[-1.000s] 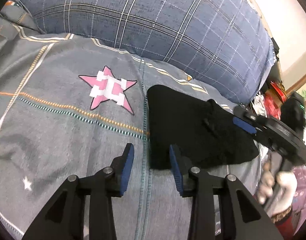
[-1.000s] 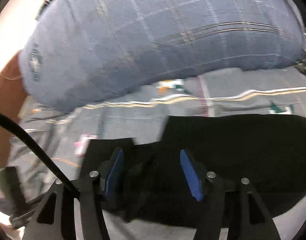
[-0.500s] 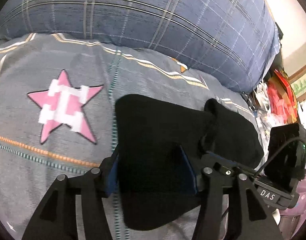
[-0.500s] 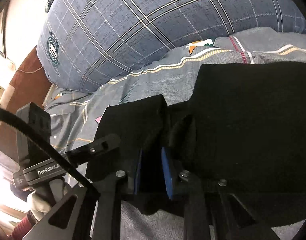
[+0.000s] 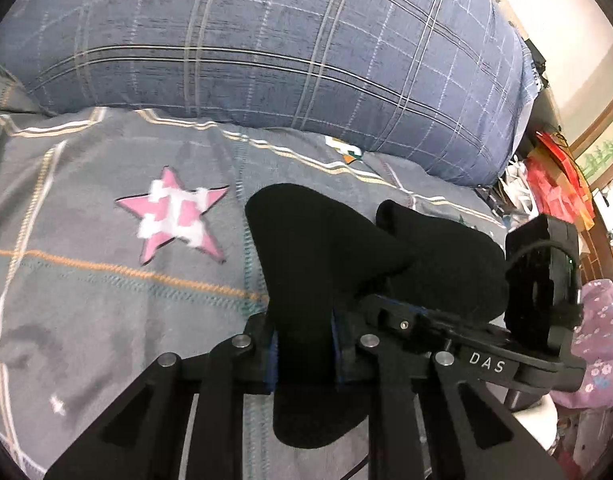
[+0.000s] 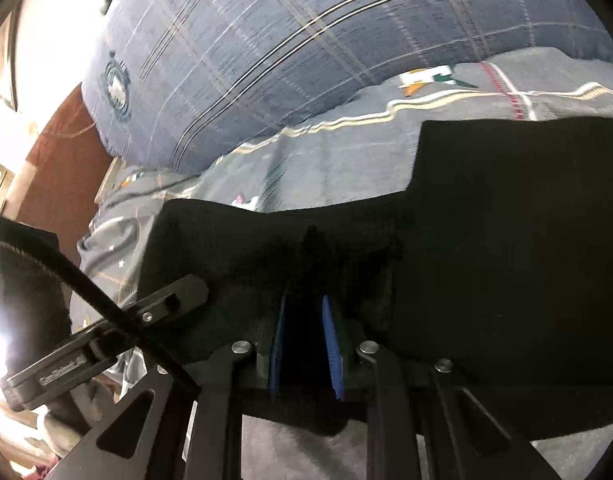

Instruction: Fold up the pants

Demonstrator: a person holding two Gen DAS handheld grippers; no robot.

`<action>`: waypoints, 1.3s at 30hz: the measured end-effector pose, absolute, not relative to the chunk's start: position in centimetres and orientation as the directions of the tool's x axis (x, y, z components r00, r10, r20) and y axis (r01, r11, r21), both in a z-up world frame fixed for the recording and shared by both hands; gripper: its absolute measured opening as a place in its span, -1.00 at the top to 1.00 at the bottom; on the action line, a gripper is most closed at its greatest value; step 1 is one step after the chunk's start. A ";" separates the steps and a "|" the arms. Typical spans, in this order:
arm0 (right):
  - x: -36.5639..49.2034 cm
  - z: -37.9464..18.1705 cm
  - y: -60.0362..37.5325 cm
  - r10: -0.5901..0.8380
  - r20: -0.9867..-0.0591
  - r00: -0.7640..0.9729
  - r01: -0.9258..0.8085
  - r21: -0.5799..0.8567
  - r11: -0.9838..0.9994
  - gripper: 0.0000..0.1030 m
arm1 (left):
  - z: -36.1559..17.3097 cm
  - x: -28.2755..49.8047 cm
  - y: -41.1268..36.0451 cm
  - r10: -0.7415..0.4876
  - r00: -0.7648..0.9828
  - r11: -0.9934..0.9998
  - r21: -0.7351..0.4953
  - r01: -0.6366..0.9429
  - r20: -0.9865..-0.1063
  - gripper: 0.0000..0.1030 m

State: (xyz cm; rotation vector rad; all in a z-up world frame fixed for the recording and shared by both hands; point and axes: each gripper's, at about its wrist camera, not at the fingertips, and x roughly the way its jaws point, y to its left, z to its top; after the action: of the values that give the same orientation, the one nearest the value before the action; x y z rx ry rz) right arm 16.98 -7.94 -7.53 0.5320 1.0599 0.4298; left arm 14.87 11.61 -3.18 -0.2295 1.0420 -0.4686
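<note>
Black pants [image 5: 326, 248] lie bunched on a grey bedspread [image 5: 86, 300]. My left gripper [image 5: 304, 320] is closing on a raised fold at their near left edge, and the blue pads press the cloth from both sides. The fold stands up in a hump above the fingers. Just to the right, my right gripper [image 6: 304, 312] is shut on a neighbouring fold of the same pants [image 6: 506, 240]. Its blue pads show with dark cloth between them. Both grippers sit close together, side by side.
A big blue plaid pillow [image 5: 266, 48] lies across the back of the bed. A pink star [image 5: 174, 216] is printed on the bedspread left of the pants. Red bags and clutter [image 5: 554, 188] stand beyond the bed's right edge. A floral sleeve [image 5: 602, 340] shows at the right.
Both grippers went from open to shut on the pants. The left one moved right onto the pants' edge and lifted a fold; the right one sank lower.
</note>
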 end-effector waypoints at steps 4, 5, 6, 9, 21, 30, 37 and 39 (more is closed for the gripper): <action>16.7 -7.9 -6.6 0.571 -0.706 0.418 -0.097 0.591 0.801 0.62 | -5.4 15.2 13.3 -0.437 0.400 0.899 -0.400 0.177 -0.805 0.51; 16.7 -8.0 -6.6 0.567 -0.705 0.426 -0.096 0.588 0.803 0.62 | -6.0 15.5 13.7 -0.431 0.392 0.902 -0.404 0.155 -0.813 0.49; 16.6 -8.0 -6.7 0.566 -0.703 0.431 -0.094 0.589 0.803 0.64 | -6.6 15.8 14.2 -0.445 0.380 0.894 -0.425 0.139 -0.811 0.48; 16.6 -8.0 -6.8 0.547 -0.711 0.441 -0.099 0.567 0.818 0.70 | -5.9 15.1 15.8 -0.474 0.392 0.874 -0.475 0.101 -0.789 0.50; 11.1 -5.3 -6.2 0.421 -0.692 0.586 -0.113 0.445 0.888 0.45 | -3.8 17.4 8.9 -0.449 0.383 0.887 -0.348 0.305 -0.807 0.43; 10.7 -7.3 -6.1 0.417 -0.703 0.576 -0.136 0.421 0.897 0.43 | -6.7 20.4 5.3 -0.444 0.349 0.884 -0.338 0.324 -0.825 0.33; 11.2 -6.9 -7.8 0.512 -0.643 0.570 -0.083 0.575 0.814 -0.07 | -6.7 21.5 7.2 -0.556 0.309 0.830 -0.492 0.265 -0.772 0.30; 12.0 -6.6 -7.8 0.501 -0.650 0.572 -0.071 0.569 0.819 -0.07 | -6.2 21.6 8.1 -0.585 0.315 0.811 -0.534 0.240 -0.748 0.30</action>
State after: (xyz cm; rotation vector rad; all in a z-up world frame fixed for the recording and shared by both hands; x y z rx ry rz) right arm 11.96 -7.82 -6.60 0.5253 0.9081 0.3542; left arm 21.57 8.09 -6.22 -0.3534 1.1278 -0.5584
